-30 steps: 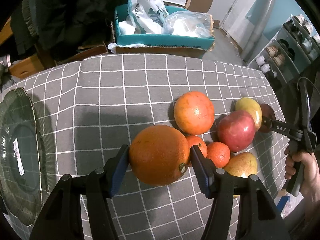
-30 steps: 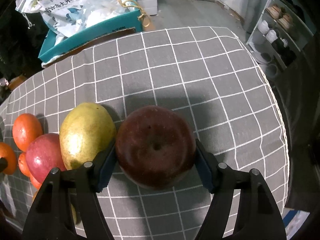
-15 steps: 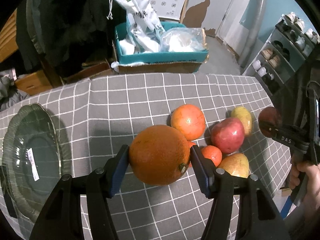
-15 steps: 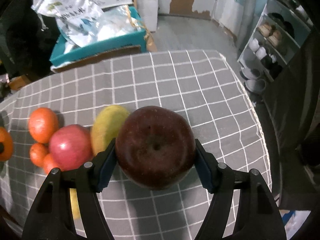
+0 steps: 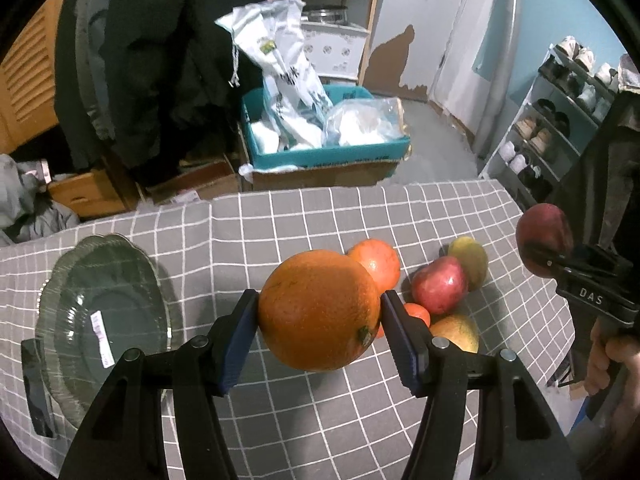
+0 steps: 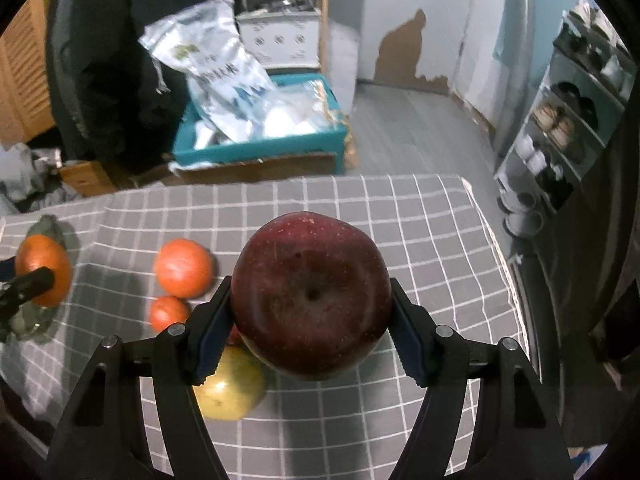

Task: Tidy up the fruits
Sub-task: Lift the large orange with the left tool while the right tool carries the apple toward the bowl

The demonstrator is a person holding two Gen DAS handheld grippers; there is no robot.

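Both grippers angled down above table: L gripper [image 5: 318, 316] clamped on orange [image 5: 319, 310], R gripper [image 6: 311, 312] on dark apple [image 6: 311, 300].

The checked tablecloth [image 5: 304, 216] is lying bare across the table's far edge and middle, leaving open passage there. Toward the right edge, a cluster is blocking the way: a smaller orange [image 5: 376, 266], a red apple [image 5: 439, 290], a yellow-green mango [image 5: 470, 262], a small tangerine [image 5: 418, 314] and a yellow-red fruit [image 5: 458, 332], touching or just beside one another. At the left edge a green glass plate [image 5: 60, 300] is taking up the cloth. Near-edge squares between the plate and the cluster are staying free.
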